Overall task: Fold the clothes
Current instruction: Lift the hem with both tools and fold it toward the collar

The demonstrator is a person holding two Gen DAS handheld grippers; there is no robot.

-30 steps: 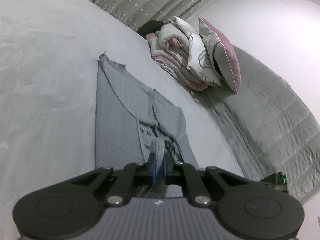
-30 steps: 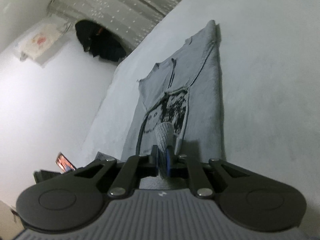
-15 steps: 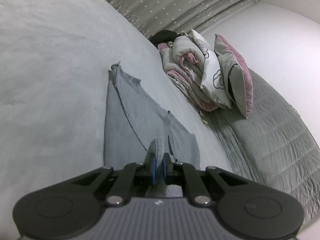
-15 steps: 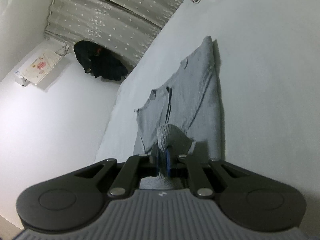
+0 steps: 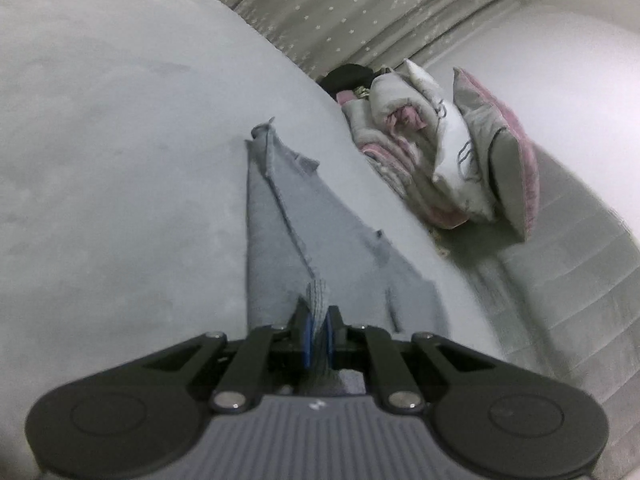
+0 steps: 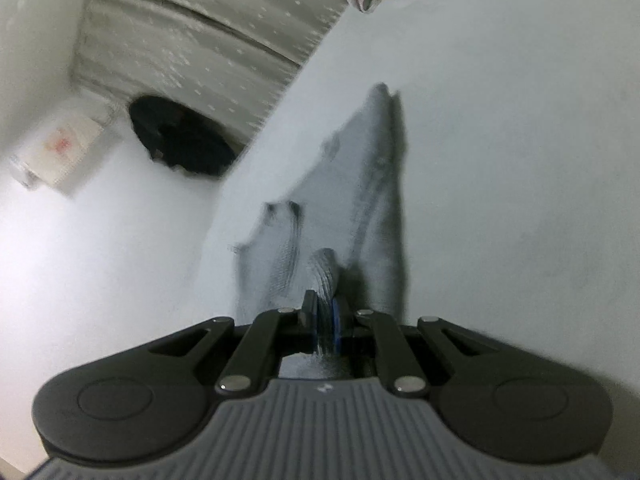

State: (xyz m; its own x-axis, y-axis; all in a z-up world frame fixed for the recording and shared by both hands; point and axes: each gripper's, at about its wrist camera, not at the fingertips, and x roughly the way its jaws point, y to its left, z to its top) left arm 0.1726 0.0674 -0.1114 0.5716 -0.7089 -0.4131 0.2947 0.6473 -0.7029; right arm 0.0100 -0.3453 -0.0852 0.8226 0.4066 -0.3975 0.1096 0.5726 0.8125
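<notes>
Left gripper point(image 5: 318, 330), black two-finger with blue pads, is seen clamped tight on a bunched fold of the grey knitted garment point(image 5: 280, 236). From the jaws the garment is stretched away across the pale grey bed surface point(image 5: 120, 160), narrowing to a far corner, with a seam line and a small collar flap visible along it. To the right, beside the garment but apart from it, a pile of pink-and-white pillows and rolled bedding point(image 5: 440, 152) is stacked. A grey quilted blanket point(image 5: 580, 280) is spread further right. A grey star-dotted curtain point(image 5: 360, 8) is hung behind.

Right gripper point(image 6: 327, 318), same black type with blue pads, is seen closed on another bunched fold of the grey knitted garment point(image 6: 352, 184). The cloth is drawn ahead over the pale grey bed surface point(image 6: 500, 160) to a pointed far end, with a shadow cast along its right edge; the view is blurred. A black bundle of cloth point(image 6: 180, 144) is seen at left beyond the bed edge, below the curtain point(image 6: 192, 40). A white wall box point(image 6: 60, 152) is mounted further left.
</notes>
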